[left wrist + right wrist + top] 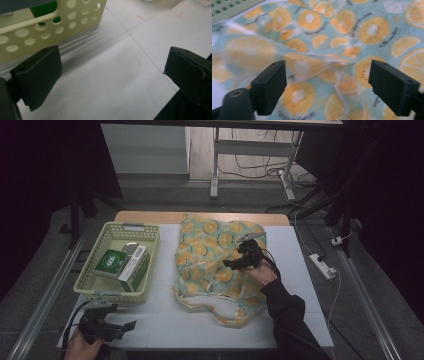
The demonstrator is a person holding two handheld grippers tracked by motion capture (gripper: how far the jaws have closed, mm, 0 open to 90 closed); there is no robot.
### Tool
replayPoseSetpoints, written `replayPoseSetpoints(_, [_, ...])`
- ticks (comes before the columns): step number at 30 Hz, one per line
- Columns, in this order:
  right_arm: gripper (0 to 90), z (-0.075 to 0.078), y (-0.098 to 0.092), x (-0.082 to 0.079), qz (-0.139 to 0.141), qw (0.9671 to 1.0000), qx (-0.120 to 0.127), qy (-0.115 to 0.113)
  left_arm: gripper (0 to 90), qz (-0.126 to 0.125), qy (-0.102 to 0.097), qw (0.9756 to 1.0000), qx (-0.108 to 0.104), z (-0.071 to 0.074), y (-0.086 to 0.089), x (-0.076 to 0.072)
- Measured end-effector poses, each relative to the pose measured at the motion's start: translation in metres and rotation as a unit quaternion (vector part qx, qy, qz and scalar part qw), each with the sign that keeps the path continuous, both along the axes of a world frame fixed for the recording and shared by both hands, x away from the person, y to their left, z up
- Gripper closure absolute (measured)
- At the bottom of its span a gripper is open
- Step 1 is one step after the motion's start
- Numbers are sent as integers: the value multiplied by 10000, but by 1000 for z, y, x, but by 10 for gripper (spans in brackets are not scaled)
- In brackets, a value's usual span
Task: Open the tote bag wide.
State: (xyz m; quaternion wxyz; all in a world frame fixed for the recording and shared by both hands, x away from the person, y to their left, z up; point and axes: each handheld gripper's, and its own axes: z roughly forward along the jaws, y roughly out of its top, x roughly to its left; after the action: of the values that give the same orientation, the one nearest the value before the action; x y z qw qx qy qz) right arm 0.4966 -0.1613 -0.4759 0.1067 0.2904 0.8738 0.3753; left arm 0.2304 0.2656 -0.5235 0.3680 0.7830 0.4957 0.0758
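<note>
Right gripper [239, 259] is hovering over the middle of the orange-print bag [210, 255], jaws standing wide apart with nothing clamped; fabric is lying loose below them. Bag is lying flat and crumpled on the white table [165, 320], just right of the yellow basket [95, 285], handles trailing toward the near edge. Basket is holding a green box [112, 261], a white box [134, 265] and a round tin [131, 248]. Left gripper [131, 325] is idling at the near-left corner, jaws apart, empty. My read: bag is not opened yet, 0 items are moved, so packing is all still left.
</note>
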Motion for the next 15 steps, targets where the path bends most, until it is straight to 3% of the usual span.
replayPoseSetpoints(2, [107, 2, 1, -9, 66, 10000, -2, -39, 15, 0, -5, 10000, 4, 0, 0, 0])
replayPoseSetpoints(7, [73, 2, 7, -31, 350, 9993, -26, 137, 15, -1, -12, 10000, 12, 0, 0, 0])
replayPoseSetpoints(15, [55, -22, 28, -54, 676, 9959, -486, 356, 15, -19, -19, 10000, 22, 0, -1, -1])
